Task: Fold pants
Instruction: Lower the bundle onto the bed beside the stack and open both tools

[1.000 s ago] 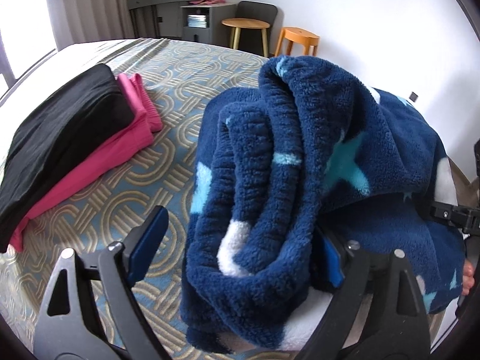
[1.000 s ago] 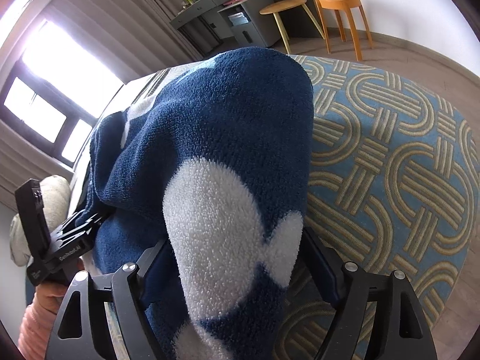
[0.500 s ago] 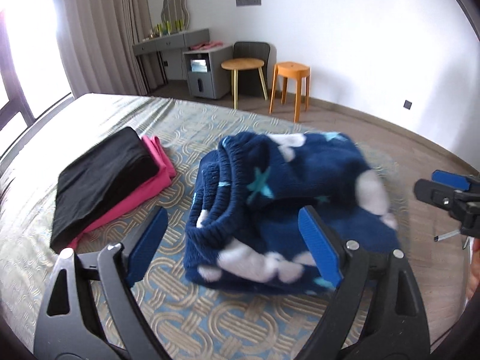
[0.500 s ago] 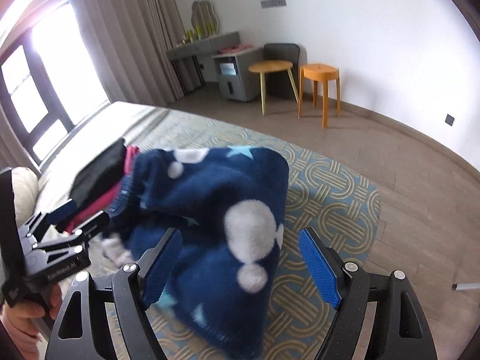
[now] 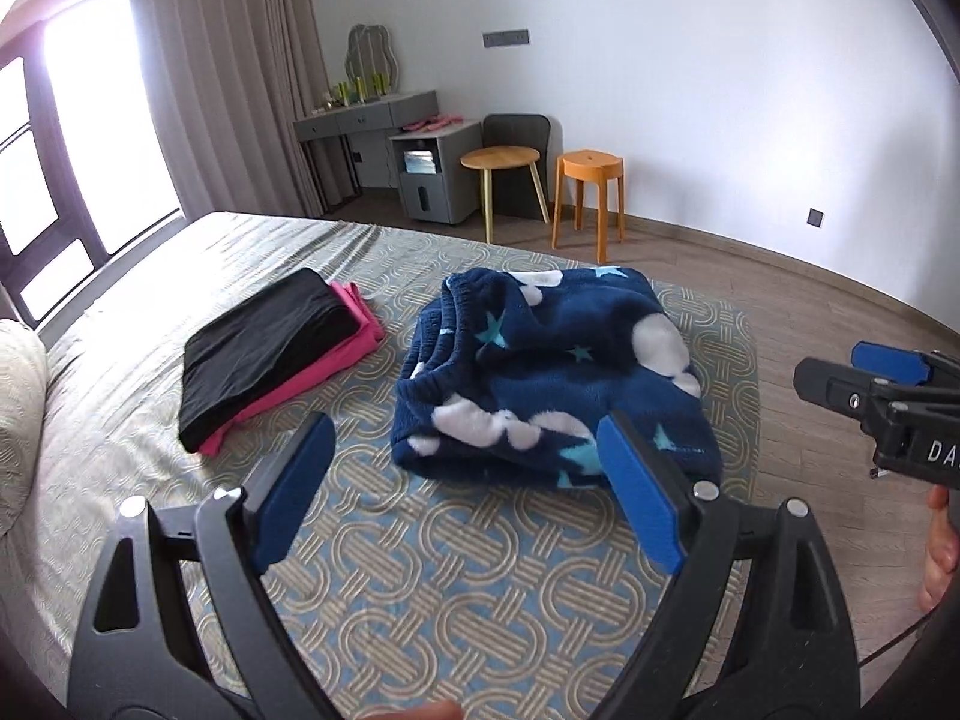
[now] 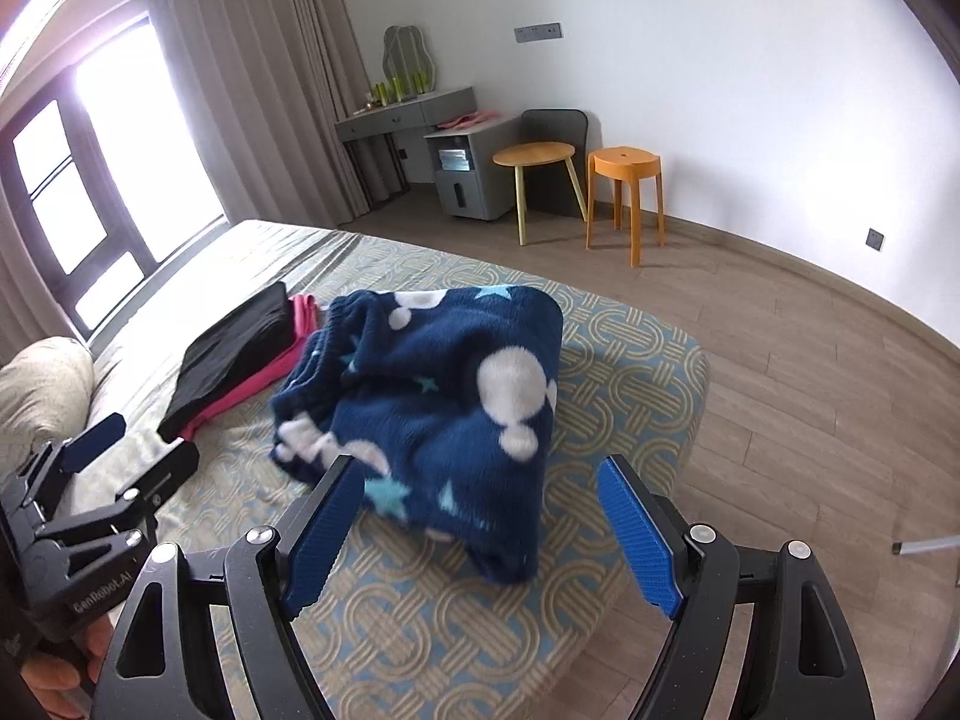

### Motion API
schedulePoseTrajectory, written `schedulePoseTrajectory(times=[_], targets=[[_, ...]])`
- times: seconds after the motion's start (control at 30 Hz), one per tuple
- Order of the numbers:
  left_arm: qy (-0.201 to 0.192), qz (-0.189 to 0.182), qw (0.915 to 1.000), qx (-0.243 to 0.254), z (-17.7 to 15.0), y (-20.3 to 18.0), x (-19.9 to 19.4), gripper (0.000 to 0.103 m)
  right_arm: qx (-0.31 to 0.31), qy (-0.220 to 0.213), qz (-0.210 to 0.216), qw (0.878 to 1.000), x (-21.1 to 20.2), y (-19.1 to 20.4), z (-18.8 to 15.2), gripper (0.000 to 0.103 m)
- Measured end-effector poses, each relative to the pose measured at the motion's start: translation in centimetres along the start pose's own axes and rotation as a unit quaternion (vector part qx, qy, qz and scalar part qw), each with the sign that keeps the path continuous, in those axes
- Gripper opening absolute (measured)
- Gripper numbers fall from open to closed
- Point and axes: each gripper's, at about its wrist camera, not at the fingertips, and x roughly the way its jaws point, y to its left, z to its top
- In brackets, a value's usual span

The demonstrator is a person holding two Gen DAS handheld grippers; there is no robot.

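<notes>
Fuzzy navy pants [image 5: 552, 378], lumpy folded bundle

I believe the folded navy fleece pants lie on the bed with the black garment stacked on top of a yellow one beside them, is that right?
Not quite: the garment under the black garment is pink, not yellow, as the left wrist view shows. The folded navy fleece pants do lie on the bed beside that stack.

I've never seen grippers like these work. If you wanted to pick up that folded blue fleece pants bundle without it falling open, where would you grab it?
Probably at the thick folded edge of the blue fleece pants, where the ribbed waistband layers stack up on the side facing the black and pink pile. Coming in low from that side, open jaws could likely pinch all the layers together. The rounded far side looks bulkier and harder to clamp.
</notes>
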Motion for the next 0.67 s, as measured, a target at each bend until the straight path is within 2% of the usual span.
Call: schedulePoseTrajectory(times=[0.3, 0.67], targets=[[-0.008, -0.001, 1.0, 0.001, -1.0, -1.2, -2.8, 0.089, 0.001, -0.007, -0.001, 1.0, -3.2, -0.1, -1.5, 0.082], [-0.01, 0.009, 0.9999, -0.009, -1.8, -1.1, -4.1, 0.089, -0.003, 0.001, 0.006, 1.0, -3.6, 0.3, -2.6, 0.082]])
